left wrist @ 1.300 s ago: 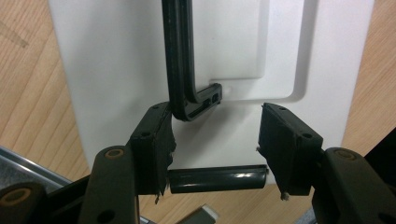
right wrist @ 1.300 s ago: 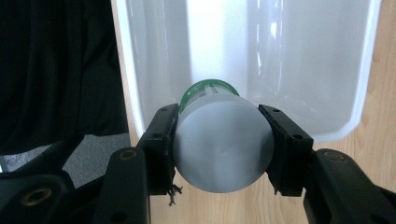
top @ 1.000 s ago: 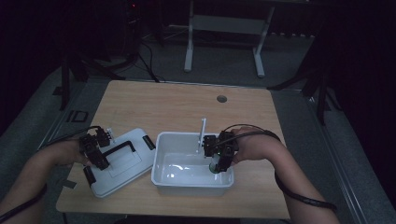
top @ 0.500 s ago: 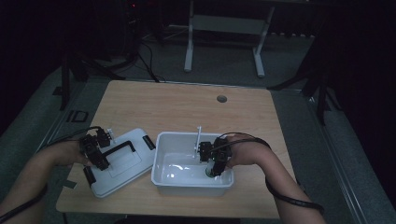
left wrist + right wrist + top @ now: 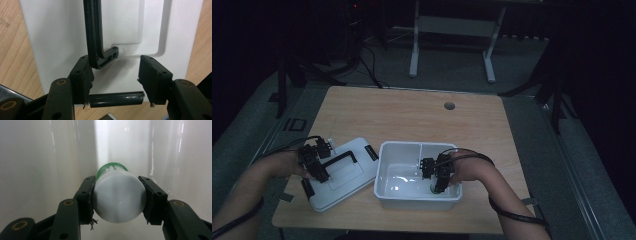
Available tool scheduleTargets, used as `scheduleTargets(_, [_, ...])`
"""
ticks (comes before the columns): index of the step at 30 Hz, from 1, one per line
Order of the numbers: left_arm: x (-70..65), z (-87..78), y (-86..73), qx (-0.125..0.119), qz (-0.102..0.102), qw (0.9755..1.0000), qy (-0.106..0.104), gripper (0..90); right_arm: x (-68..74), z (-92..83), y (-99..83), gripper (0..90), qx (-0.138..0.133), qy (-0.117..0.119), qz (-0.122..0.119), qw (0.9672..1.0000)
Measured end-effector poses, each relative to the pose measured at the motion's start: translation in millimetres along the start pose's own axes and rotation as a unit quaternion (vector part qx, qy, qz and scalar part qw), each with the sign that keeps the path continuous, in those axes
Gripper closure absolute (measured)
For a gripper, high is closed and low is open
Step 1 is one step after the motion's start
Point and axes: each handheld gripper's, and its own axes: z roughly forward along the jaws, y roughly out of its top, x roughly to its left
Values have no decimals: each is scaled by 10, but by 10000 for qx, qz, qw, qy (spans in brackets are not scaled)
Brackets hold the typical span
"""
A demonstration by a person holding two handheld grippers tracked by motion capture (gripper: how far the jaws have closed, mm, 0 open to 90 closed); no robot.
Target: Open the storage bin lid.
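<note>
High view, wooden table (image 5: 412,112) in dark room, right gripper (image 5: 438,186) jaws pinching bottle (image 5: 117,195), left gripper (image 5: 316,167) jaws spread.

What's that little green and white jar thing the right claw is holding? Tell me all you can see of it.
The small jar is a round, plastic-looking container with a pale grey-white flat end facing the camera and a green band at its far end. It lies gripped by its sides in the right gripper, inside the white bin, near the bin's right front corner.

Our left gripper (image 5: 314,165) hangs half open, pointing down; our right gripper (image 5: 438,186) points down, jaws clamped.
</note>
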Motion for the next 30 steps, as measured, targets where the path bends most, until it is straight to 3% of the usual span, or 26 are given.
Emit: scheduleTargets(30, [-8, 68, -38, 13, -19, 10000, -43, 443, -63, 359, 179, 499, 314, -24, 93, 9995])
